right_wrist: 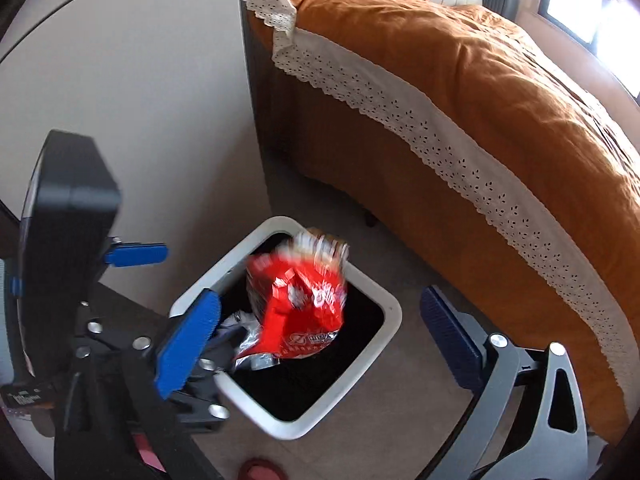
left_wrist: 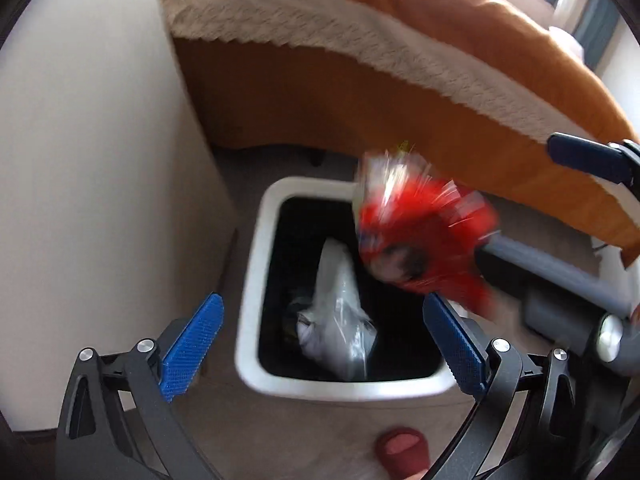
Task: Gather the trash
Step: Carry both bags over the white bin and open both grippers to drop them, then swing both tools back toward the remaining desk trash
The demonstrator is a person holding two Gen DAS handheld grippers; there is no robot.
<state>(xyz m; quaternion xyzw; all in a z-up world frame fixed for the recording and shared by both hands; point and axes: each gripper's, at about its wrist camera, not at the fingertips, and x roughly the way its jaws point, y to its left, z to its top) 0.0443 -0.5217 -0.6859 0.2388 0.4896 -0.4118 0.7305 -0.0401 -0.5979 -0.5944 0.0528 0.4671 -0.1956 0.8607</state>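
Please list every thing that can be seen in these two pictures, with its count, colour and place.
bin: one, white with black inside, on the floor beside the bed.
red bag: one, red and white, blurred, in the air above the bin, touched by no gripper.
clear bag: one, whitish, crumpled, inside the bin.
bed: one, orange cover with white lace edge, behind the bin.
wall: one, white, left of the bin.
window: one, bright, upper right, behind the bed.
slipper: one, dark red, on the floor at the near side of the bin.
left gripper: one, black with blue pads, open, above the bin.
right gripper: one, black with blue pads, open, above the bin.
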